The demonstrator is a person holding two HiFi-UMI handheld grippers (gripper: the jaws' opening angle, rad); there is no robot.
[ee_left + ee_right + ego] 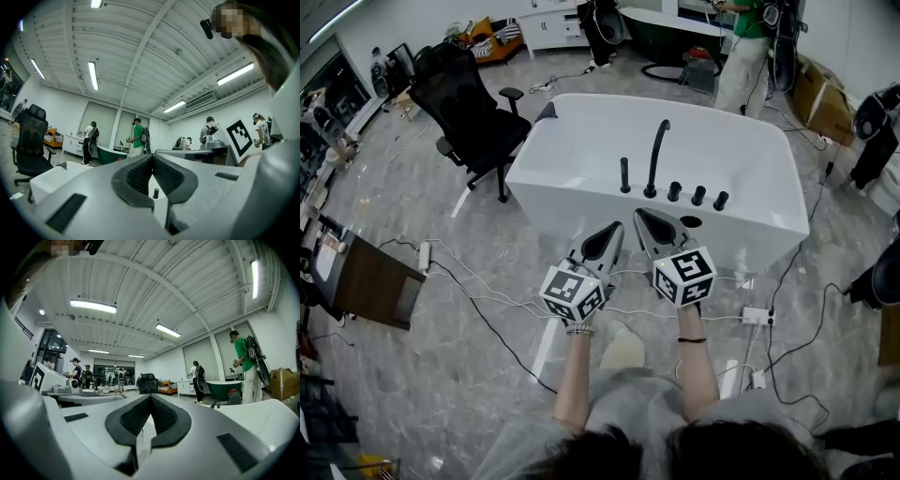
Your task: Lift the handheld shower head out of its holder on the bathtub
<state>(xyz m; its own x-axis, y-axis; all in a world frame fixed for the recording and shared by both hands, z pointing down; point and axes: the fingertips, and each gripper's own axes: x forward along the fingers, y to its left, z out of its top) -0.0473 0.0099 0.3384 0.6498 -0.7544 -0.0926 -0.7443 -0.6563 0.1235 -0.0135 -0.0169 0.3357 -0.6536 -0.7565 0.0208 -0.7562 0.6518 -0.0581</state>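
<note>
The white bathtub (581,192) stands ahead of me on the grey floor. On its near rim a slim black handheld shower head (624,175) stands upright in its holder, left of the curved black spout (654,150) and three black knobs (697,195). Both grippers hover side by side just short of the tub's near wall, below the fittings and touching nothing. My left gripper (617,229) (152,157) is shut and empty. My right gripper (639,215) (150,396) is also shut and empty. A small black upright fitting (155,192) shows through the left jaws' gap.
A black office chair (473,112) stands left of the tub. Cables and a white power strip (757,316) lie on the floor by the tub's near side. A brown board (375,281) is at the left. People stand by a dark green tub (675,33) at the back.
</note>
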